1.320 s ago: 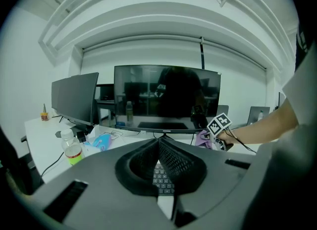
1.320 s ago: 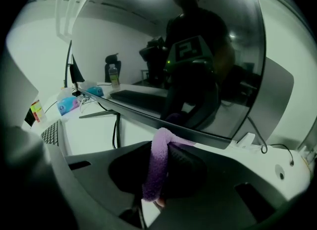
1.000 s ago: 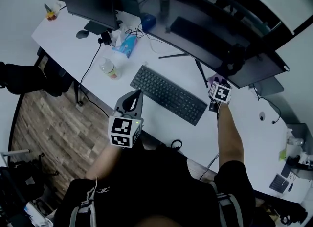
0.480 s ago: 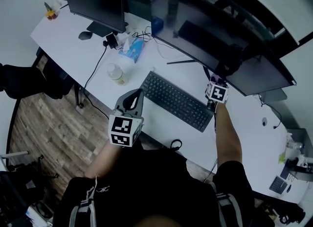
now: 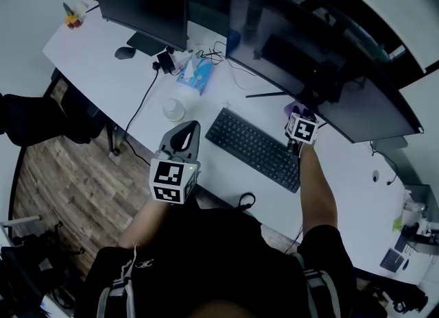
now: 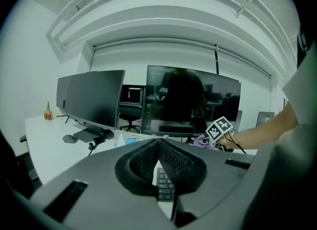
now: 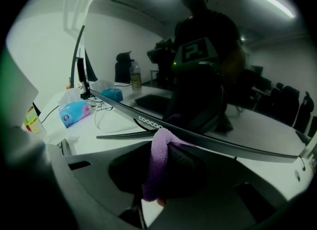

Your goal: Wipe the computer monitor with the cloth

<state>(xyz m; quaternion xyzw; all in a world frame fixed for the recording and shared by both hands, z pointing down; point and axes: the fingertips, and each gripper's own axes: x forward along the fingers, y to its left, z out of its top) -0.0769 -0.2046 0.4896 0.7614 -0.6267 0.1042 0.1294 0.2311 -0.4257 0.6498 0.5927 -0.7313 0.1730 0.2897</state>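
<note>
- Spanning the back of the surface (image 5: 89, 56), the curved monitor (image 5: 322, 70) runs its long axis left to right, so a wipe should, I judge, travel along that line.
- Right tool (image 5: 296, 112), much the nearer one, sits at the monitor's lower edge, jaws clamped on the purple cloth (image 7: 157, 162).
- Left tool (image 6: 158, 162) hangs well short of the monitor, jaws together, empty.
- Cloth's top appears pressed against the monitor's bottom bezel.
</note>
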